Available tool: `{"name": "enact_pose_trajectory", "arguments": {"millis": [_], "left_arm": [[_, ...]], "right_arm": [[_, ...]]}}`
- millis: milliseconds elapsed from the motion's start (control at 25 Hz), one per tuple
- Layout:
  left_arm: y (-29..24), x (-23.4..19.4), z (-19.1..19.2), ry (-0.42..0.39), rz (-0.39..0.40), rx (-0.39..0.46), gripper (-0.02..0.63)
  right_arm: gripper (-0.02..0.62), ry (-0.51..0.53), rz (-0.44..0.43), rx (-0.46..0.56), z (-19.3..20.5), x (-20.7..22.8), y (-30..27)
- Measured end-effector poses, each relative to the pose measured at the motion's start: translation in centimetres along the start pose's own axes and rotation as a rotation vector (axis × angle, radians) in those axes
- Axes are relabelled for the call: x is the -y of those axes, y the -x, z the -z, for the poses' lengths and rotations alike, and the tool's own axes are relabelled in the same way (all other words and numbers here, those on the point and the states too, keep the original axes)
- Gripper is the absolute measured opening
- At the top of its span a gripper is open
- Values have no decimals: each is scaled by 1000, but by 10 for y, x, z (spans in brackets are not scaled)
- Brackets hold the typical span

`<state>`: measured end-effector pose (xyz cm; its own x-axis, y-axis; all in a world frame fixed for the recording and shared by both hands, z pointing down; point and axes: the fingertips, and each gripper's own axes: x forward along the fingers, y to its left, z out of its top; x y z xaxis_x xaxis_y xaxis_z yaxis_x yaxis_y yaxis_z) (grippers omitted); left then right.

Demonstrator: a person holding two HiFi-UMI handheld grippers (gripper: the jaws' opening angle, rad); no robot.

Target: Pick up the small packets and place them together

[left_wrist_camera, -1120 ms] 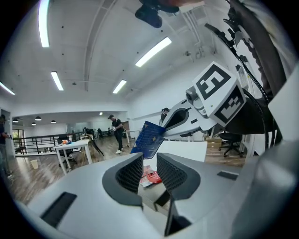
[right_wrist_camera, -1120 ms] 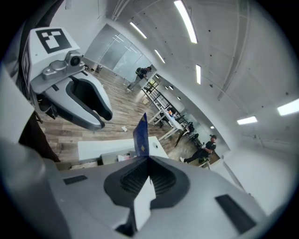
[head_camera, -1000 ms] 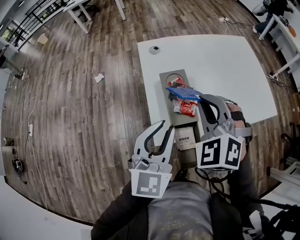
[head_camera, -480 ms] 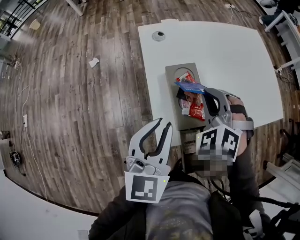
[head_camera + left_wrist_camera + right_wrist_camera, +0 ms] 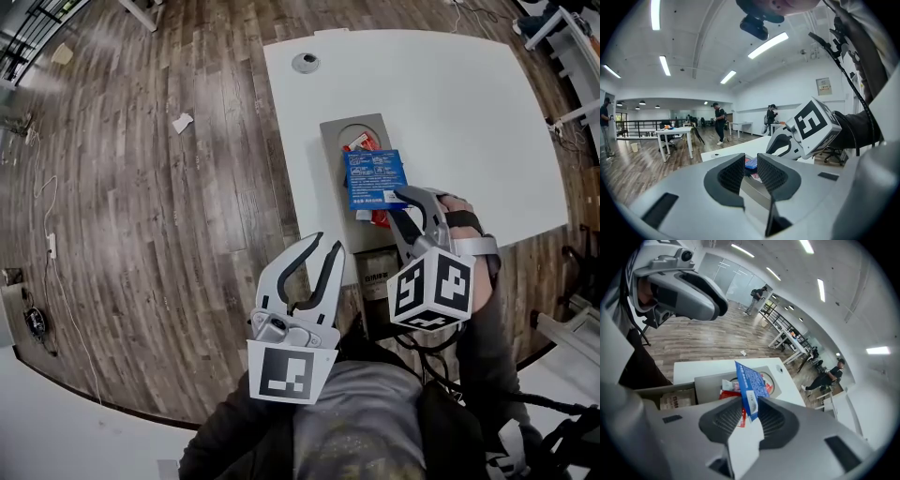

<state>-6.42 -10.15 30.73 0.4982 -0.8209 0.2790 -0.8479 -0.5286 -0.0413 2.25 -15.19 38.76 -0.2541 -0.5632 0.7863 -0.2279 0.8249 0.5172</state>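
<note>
Over the white table [image 5: 469,103] on wood flooring [image 5: 141,206], right claw [image 5: 750,413] has just opened round a blue packet [image 5: 375,178]; left claw [image 5: 325,246] narrow.

Looks down on a dark wood-plank floor [image 5: 141,187] around a white table [image 5: 469,112]. Takes in white walls [image 5: 797,91], long ceiling light strips [image 5: 768,45], more white desks [image 5: 675,134] far back, and a black railing [image 5: 637,124] behind.

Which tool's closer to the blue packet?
Right. Right tool has the blue packet between jaws that have just been opening; left tool hangs at the table's near corner, apart.
</note>
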Motion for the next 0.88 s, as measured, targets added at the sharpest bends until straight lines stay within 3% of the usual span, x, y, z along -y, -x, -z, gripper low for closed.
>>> {"name": "enact_pose_trajectory", "arguments": {"millis": [200,320,560,880], "left_arm": [[3,4,-2,3,2,8,74],[5,9,-5,-1,8,16,74],[13,27,-11,30,4,6,74],[30,66,-33,-14,13,89,74]], "right_arm": [[183,4,-93,2,3,-16,5],[195,5,-109,4,5,-22,12],[195,-20,-83,27,13,-23,41],[195,-80,-12,55,39,-32,93]]}}
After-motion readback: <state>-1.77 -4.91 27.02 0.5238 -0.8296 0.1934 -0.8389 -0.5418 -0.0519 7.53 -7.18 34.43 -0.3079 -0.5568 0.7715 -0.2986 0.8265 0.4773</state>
